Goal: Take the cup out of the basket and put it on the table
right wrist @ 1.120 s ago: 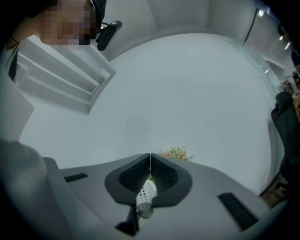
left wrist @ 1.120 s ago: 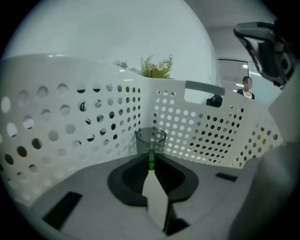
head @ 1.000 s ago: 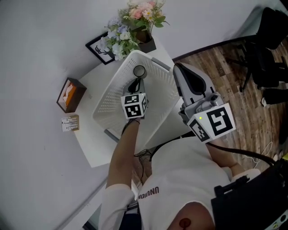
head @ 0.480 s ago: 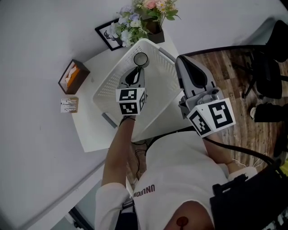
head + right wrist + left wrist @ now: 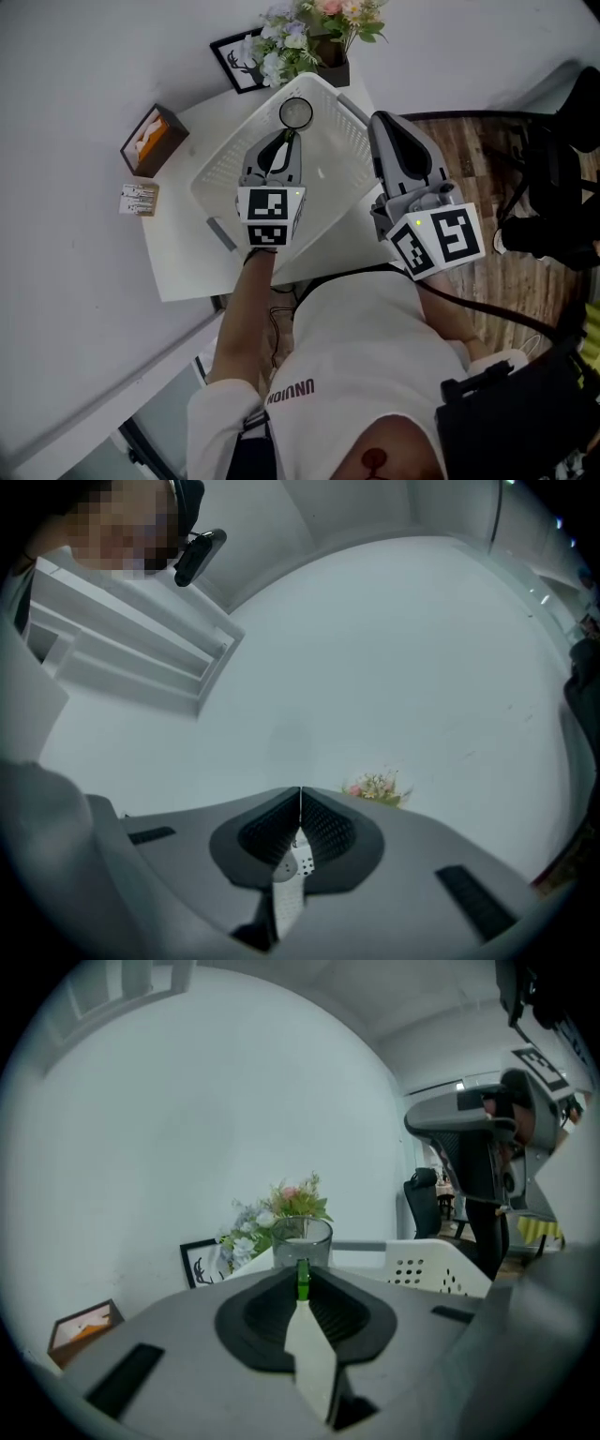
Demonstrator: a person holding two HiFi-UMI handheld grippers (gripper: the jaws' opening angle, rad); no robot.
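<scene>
Glass cup (image 5: 295,112), upright over the basket's (image 5: 220,169) far corner in the head view, sits at the left tool's (image 5: 286,139) tip, bare table (image 5: 178,253) leftward; left gripper view shows jaws nipping its near wall; right gripper view, right tool (image 5: 298,801) closed, empty.

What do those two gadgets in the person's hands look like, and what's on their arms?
Both the left gripper and right gripper are smooth grey shells tapering to black ribbed pads, each carrying a white cube with black square markers. A black cable trails from the right one. The person wears a white short-sleeved shirt.
</scene>
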